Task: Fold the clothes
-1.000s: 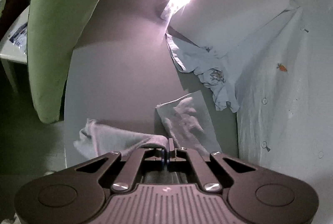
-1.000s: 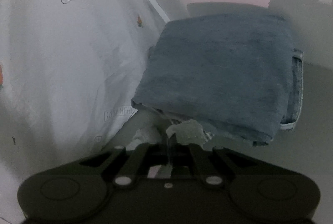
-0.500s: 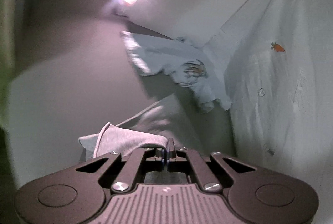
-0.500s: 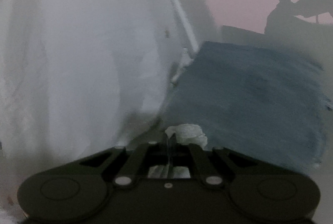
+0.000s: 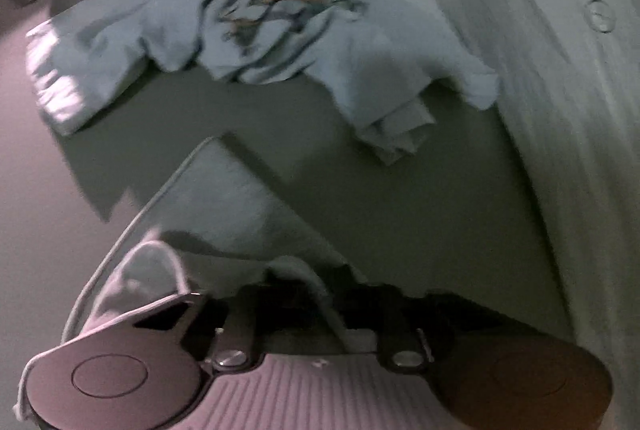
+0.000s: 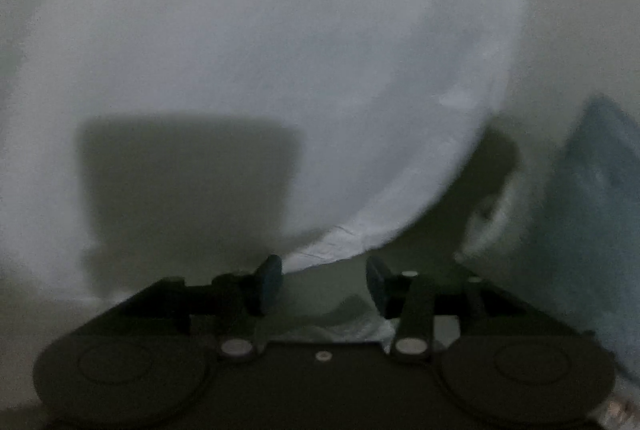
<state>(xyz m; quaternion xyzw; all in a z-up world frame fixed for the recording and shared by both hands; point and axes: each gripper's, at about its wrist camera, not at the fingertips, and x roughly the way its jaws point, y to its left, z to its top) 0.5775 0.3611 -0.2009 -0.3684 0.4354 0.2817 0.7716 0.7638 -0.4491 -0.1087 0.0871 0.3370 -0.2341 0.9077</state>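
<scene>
both grippers were clamped on grey cloth before; the left gripper (image 5: 316,294) and the right gripper (image 6: 324,280) have just been opening, the cloth (image 5: 144,282) now loose between their parted fingers. the printed shirt (image 5: 280,10) looms much nearer in the left view, and the folded jeans (image 6: 600,214) have slid to the right edge of the right view.

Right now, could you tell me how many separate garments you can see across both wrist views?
3: a crumpled light-blue printed T-shirt ahead of the left gripper, a grey garment draped at that gripper, and a folded denim piece at the right view's right edge. Others may be hidden.
</scene>
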